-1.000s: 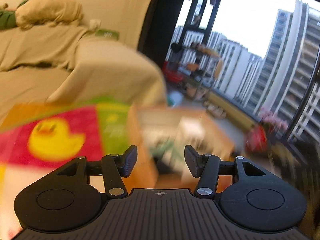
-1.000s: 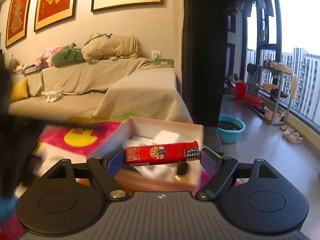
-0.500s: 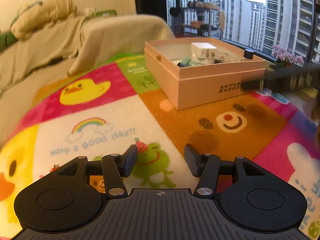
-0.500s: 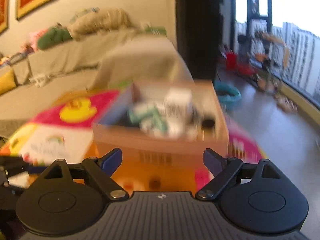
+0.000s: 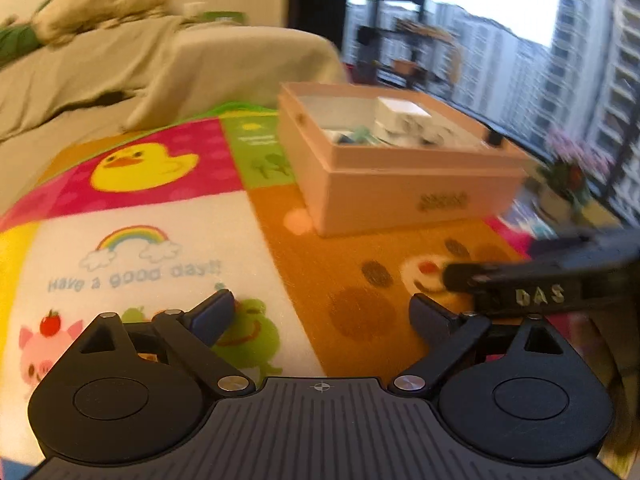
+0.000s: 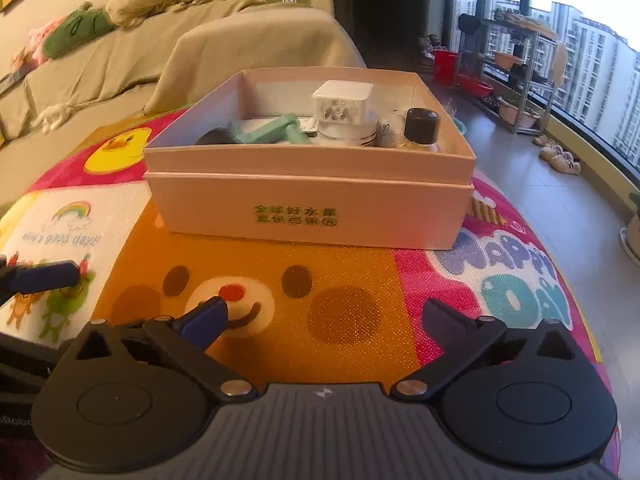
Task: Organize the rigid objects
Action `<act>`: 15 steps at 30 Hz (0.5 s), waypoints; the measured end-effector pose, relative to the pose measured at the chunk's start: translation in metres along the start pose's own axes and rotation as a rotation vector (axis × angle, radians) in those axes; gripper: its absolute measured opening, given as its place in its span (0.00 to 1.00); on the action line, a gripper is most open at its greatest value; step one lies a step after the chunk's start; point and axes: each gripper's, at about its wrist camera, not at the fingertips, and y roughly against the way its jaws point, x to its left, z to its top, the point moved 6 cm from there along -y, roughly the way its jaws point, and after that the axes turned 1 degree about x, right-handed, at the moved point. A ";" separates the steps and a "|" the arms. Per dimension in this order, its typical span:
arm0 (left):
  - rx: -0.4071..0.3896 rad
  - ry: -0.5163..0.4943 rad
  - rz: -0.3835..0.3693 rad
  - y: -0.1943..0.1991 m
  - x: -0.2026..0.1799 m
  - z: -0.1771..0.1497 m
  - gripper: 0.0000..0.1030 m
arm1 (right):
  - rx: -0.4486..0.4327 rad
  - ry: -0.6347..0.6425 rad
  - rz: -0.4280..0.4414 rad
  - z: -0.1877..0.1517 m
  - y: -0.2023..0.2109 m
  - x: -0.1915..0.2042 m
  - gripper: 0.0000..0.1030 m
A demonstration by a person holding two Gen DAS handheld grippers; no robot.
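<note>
A pink cardboard box (image 6: 316,208) stands on the cartoon play mat (image 6: 340,280). It holds a white charger (image 6: 340,104), a teal holder (image 6: 268,130), a black-capped bottle (image 6: 420,128) and other small things. My right gripper (image 6: 324,316) is open and empty, low over the mat in front of the box. My left gripper (image 5: 322,310) is open and empty over the mat, left of the box (image 5: 400,184). The right gripper's finger (image 5: 520,284) shows at the right of the left wrist view.
A sofa under a beige cover (image 6: 140,52) with pillows lies behind the mat. A window with a shelf rack (image 6: 516,72), red basins and slippers is at the right. The mat ends at its right edge (image 6: 560,264).
The red lighter held in my right gripper a second ago is gone from it and its jaws are open. Both grippers drew back from the box and came lower. My left jaws opened wider.
</note>
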 end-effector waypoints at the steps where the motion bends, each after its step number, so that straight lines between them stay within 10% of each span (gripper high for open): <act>1: -0.007 0.026 0.020 0.000 0.003 0.002 0.93 | -0.002 -0.016 -0.009 0.001 0.000 -0.003 1.00; 15: -0.013 0.006 0.150 -0.012 0.006 0.008 0.92 | -0.069 -0.049 -0.054 -0.001 0.001 -0.012 1.00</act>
